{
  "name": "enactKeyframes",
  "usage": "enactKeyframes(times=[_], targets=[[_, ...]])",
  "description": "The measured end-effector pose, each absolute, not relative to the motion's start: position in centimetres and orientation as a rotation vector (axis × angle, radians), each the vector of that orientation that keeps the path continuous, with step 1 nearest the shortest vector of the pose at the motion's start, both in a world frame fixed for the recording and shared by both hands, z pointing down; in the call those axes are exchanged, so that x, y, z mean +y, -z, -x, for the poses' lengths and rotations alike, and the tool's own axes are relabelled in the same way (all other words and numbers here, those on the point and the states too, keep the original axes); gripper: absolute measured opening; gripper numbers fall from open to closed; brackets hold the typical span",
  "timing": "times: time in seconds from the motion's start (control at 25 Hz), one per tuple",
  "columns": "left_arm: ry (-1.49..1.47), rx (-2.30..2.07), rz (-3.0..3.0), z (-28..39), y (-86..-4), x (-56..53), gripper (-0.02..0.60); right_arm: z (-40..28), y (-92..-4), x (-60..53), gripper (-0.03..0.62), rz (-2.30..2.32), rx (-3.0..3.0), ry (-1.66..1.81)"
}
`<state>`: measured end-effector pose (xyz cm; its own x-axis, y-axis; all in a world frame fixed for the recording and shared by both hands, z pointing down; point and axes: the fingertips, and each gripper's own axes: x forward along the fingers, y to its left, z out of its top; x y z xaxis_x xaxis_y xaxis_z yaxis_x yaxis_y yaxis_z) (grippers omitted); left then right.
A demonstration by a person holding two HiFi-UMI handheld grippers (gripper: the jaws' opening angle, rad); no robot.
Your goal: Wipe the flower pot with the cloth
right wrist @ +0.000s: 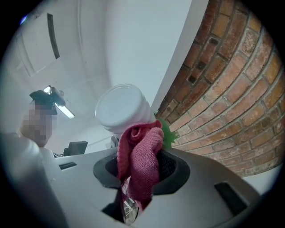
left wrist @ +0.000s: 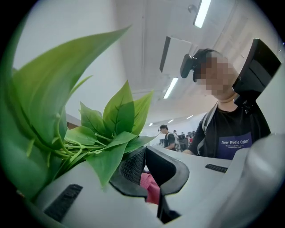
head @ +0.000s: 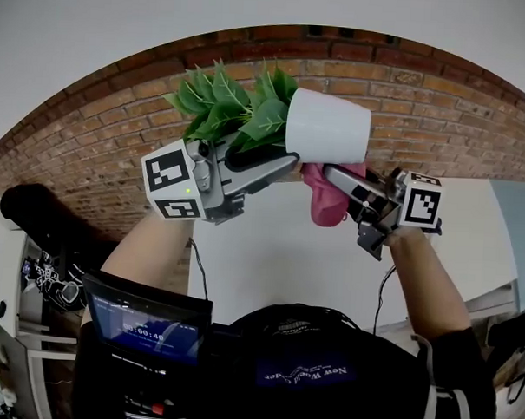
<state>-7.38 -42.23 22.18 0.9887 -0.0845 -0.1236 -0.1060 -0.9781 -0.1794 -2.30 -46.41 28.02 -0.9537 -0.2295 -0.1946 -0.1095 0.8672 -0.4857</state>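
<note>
The white flower pot [head: 329, 126] is held up in the air, lying on its side, with its green leaves [head: 228, 103] pointing left. My left gripper [head: 282, 164] is shut on the pot's rim, beside the dark opening. In the left gripper view the leaves [left wrist: 107, 129] fill the left side, and a bit of pink cloth [left wrist: 149, 187] shows past the jaws of the left gripper [left wrist: 149, 176]. My right gripper [head: 333, 177] is shut on the bunched pink cloth [head: 324, 197] just under the pot. In the right gripper view the cloth [right wrist: 140, 156] in the right gripper [right wrist: 140, 169] reaches the pot's round base [right wrist: 119, 109].
A red brick wall [head: 118, 128] runs behind the pot and stands close on the right [right wrist: 231, 89]. A small screen [head: 145, 321] hangs at the holder's chest. Another person [left wrist: 169, 136] stands far off in the room.
</note>
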Motion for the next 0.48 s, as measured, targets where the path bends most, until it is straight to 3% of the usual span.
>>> enactKeyframes(times=[0.48], targets=[[-0.118,0.255,2.925,7.4,-22.9,-43.9,0.008,2.7,-26.3,-43.9,0.109,0.239,2.901,0.522]])
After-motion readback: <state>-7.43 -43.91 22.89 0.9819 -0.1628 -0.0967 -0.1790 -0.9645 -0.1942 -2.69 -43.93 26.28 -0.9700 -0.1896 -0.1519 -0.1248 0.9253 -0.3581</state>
